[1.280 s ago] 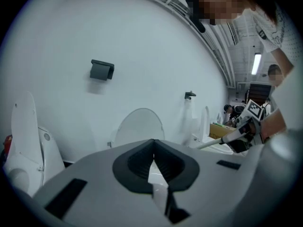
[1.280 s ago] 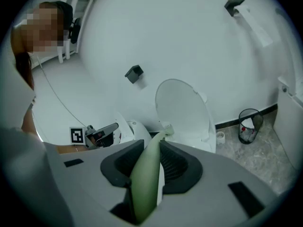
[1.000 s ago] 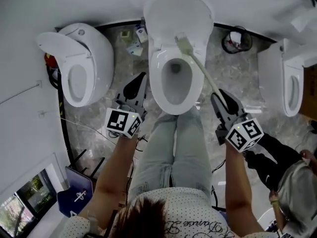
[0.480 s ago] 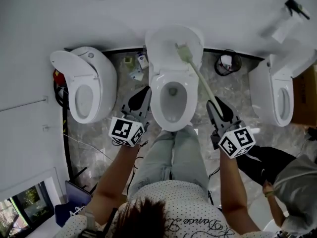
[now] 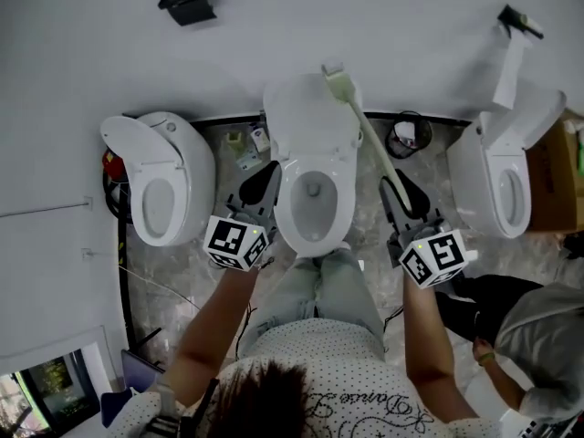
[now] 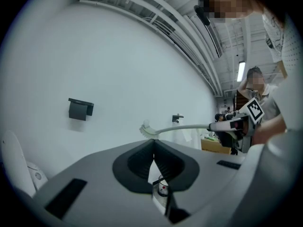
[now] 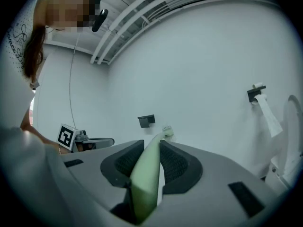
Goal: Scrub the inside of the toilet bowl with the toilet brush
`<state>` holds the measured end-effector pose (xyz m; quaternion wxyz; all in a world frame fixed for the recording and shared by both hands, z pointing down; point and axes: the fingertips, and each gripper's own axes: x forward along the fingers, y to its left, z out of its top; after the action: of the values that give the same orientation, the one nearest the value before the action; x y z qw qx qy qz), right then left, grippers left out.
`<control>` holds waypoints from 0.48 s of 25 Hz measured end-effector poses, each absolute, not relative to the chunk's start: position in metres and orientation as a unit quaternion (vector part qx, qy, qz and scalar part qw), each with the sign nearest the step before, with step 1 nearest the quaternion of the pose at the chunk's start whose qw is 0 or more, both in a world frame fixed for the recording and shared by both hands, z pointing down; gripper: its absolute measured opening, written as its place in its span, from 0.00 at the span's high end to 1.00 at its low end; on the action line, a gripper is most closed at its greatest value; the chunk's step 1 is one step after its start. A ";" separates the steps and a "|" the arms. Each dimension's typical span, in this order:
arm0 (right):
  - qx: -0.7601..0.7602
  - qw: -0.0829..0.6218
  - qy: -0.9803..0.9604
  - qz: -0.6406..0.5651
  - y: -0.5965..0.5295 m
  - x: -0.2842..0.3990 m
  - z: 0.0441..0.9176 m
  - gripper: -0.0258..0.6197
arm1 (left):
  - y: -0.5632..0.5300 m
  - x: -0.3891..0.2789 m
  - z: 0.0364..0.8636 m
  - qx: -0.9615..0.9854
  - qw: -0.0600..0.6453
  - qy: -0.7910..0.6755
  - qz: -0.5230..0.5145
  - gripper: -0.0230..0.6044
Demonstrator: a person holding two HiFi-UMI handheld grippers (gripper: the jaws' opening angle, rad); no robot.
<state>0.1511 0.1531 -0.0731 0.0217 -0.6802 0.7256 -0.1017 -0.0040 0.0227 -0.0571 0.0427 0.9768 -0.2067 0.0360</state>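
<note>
Toilet brush, gripped in our right claw, hangs above the lid; left claw closed, empty. Scrubbing seems not yet begun: we must lower its head into the bowl.

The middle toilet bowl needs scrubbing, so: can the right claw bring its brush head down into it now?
Probably yes. The right claw holds the toilet brush, its head raised above the lifted lid; the toilet bowl lies open below, with nothing between.
</note>
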 end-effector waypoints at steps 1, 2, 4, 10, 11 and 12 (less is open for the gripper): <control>-0.681 0.024 0.725 -0.096 0.153 0.152 -0.078 0.77 | 0.024 -0.003 -0.062 0.977 0.039 -0.205 0.034 0.96; -0.682 0.026 0.725 -0.090 0.154 0.152 -0.083 0.77 | 0.026 -0.002 -0.067 0.978 0.035 -0.203 0.033 0.96; -0.684 0.025 0.725 -0.082 0.155 0.153 -0.091 0.77 | 0.028 0.000 -0.076 0.979 0.026 -0.201 0.031 0.96; -0.689 0.020 0.722 -0.059 0.153 0.154 -0.108 0.78 | 0.027 0.000 -0.098 0.979 0.019 -0.202 0.012 0.96; -0.690 0.018 0.721 -0.056 0.152 0.153 -0.110 0.78 | 0.026 -0.001 -0.101 0.979 0.018 -0.202 0.009 0.96; -0.691 0.016 0.721 -0.052 0.151 0.153 -0.113 0.78 | 0.026 -0.002 -0.104 0.979 0.017 -0.202 0.007 0.96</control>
<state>0.1528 0.1514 -0.1125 0.0164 -0.6906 0.7211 -0.0521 -0.0018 0.0260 -0.1044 0.0169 0.9793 -0.2017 0.0066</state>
